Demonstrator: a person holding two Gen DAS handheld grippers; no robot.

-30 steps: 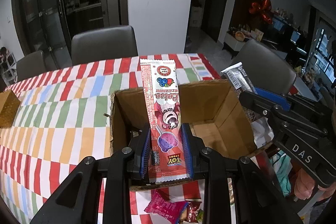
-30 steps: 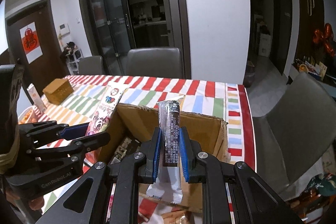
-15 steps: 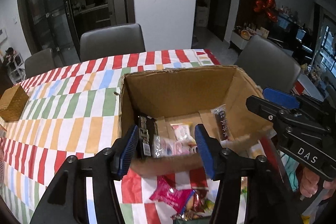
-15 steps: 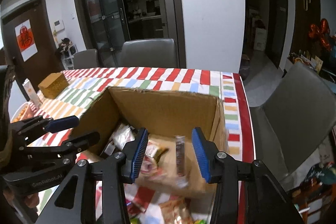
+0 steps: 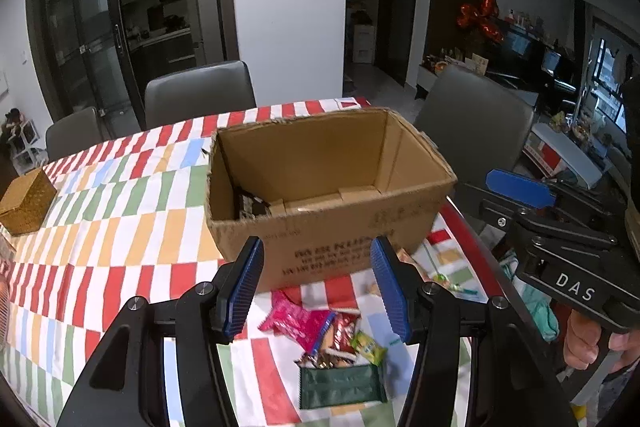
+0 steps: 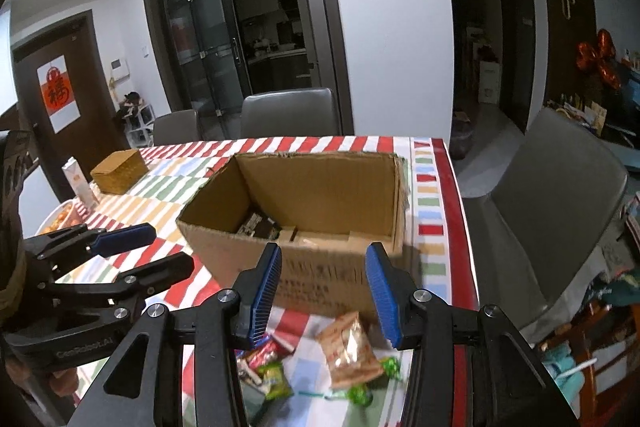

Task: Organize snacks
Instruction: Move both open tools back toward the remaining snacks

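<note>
Right tool [image 5: 520, 183] body reads "DAS"; left tool [image 6: 132, 247] reads "GenRobot.AI". Both tools' jaws stand apart, empty, having just opened; the lollipop packet and dark bar seen earlier are gone. Cardboard box [image 5: 332, 251] stands on counter [image 5: 120, 227]; loose snacks [image 5: 320, 331] lie before it.

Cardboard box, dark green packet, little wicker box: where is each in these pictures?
Cardboard box [image 5: 352, 247]: left wrist view, on its printed front wall.
Dark green packet [image 5: 340, 385]: left wrist view, middle of the wrapper.
Wicker box [image 6: 119, 171]: right wrist view, on its front side.
</note>
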